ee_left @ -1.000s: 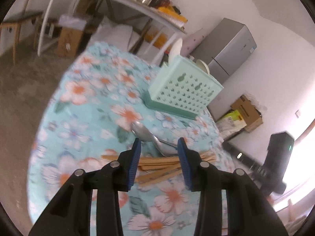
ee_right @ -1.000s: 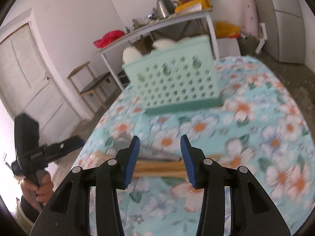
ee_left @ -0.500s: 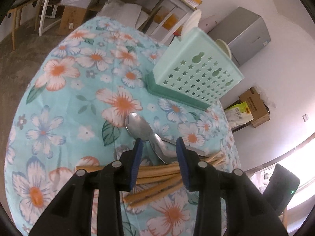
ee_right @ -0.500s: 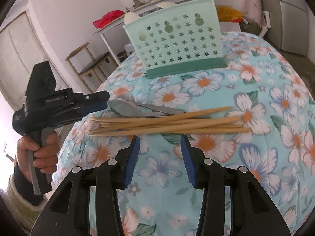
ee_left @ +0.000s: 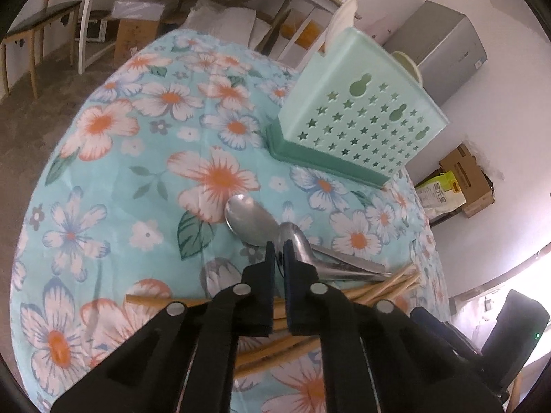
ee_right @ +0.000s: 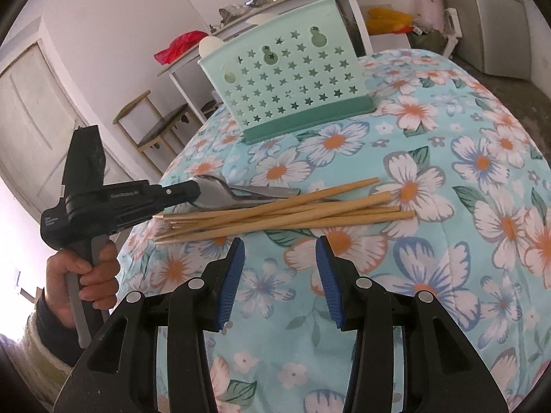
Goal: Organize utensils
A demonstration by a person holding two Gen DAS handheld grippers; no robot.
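The left gripper (ee_left: 279,258) is pinched on the rim of a spoon (ee_left: 299,241) lying on the flowered tablecloth (ee_left: 103,179), beside the chopsticks (ee_right: 292,211). The right gripper (ee_right: 279,277) hangs spread wide, holding nothing, just short of them. The gripper's white lettering is too blurred to read.

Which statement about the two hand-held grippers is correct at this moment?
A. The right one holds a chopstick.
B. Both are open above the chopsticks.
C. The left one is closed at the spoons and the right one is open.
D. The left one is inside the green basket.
C: the left hand-held gripper has its jaws nearly together at the spoons, while the right hand-held gripper is wide open, short of the chopsticks.
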